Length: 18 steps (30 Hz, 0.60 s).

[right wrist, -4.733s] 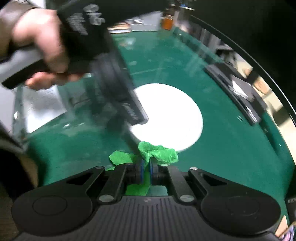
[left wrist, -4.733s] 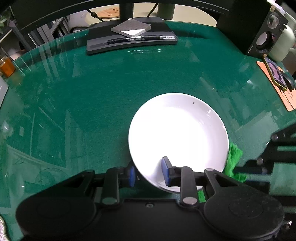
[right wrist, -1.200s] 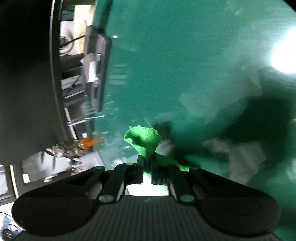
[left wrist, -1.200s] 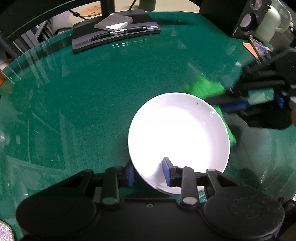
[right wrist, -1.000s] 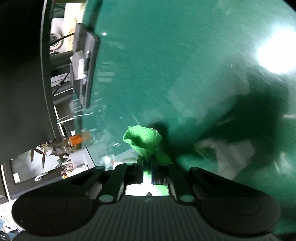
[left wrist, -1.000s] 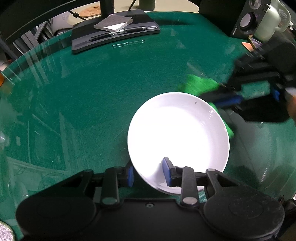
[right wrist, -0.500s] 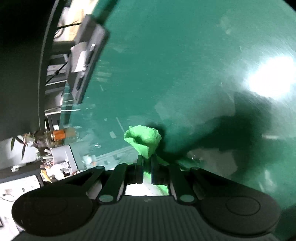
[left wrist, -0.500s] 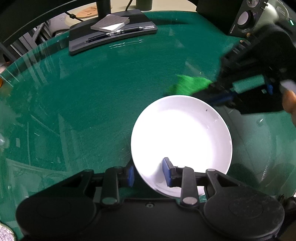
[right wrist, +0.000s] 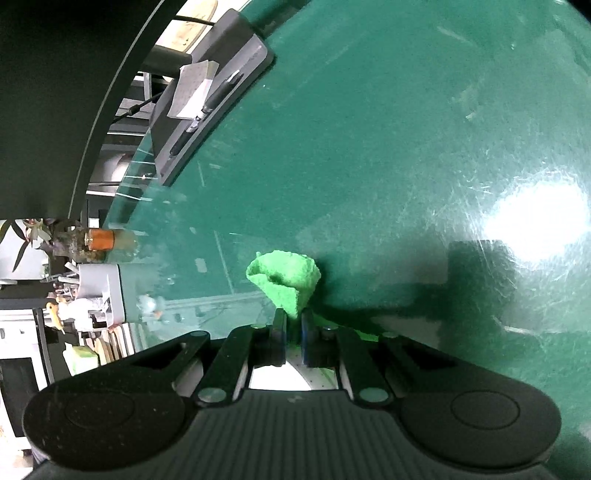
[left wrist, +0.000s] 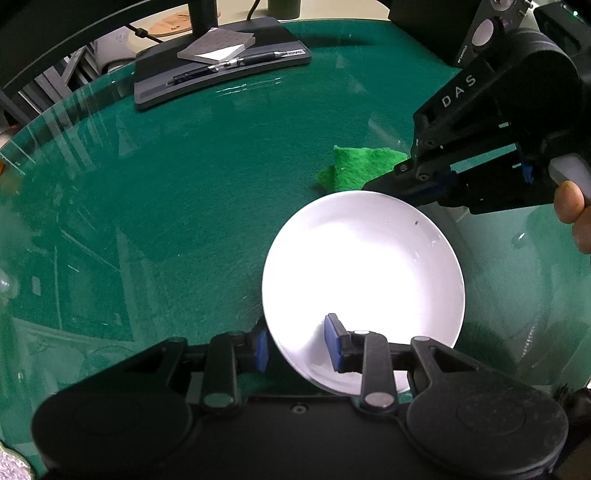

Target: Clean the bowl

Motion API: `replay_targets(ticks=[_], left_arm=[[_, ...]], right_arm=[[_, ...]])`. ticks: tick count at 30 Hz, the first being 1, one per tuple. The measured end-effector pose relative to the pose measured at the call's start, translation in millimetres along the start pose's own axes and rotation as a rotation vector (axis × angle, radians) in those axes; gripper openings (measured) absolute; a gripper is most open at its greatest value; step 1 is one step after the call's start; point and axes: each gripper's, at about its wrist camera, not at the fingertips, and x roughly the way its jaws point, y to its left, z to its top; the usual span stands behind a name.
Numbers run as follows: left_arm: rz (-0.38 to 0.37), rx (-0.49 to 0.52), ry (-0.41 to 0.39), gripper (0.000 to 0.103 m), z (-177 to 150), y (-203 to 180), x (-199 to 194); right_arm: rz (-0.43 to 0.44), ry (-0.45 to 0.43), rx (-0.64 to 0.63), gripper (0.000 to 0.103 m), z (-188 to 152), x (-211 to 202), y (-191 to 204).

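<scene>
A shallow white bowl (left wrist: 364, 273) rests on the green glass table. My left gripper (left wrist: 297, 347) is shut on its near rim, one blue pad inside the bowl and one outside. A small dark speck (left wrist: 416, 222) sits on the bowl's inner wall at the upper right. My right gripper (left wrist: 424, 186) reaches in from the right, just over the bowl's far rim, shut on a bright green cloth (left wrist: 360, 166) that hangs past the rim onto the table side. In the right wrist view that gripper (right wrist: 293, 332) pinches the green cloth (right wrist: 286, 282), with a sliver of the white bowl (right wrist: 280, 380) below the fingers.
A dark monitor base (left wrist: 221, 74) with a notepad and pen stands at the table's far edge. A speaker (left wrist: 484, 33) sits at the back right. A person's thumb (left wrist: 570, 201) holds the right gripper's handle. An orange-capped jar (right wrist: 99, 240) stands beyond the table's edge.
The right gripper with the green cloth has moved left and up along the bowl's far rim and rolled. The left gripper and the bowl have stayed in place.
</scene>
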Motion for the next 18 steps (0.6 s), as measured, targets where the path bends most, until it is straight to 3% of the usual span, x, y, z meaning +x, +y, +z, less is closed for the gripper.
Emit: replay_targets(ticks=[18], left_arm=[[-0.005, 0.016, -0.004, 0.031, -1.7, 2.8, -1.2]], right_arm=[[-0.013, 0.026, 0.022, 0.008, 1.2, -0.2, -1.8]])
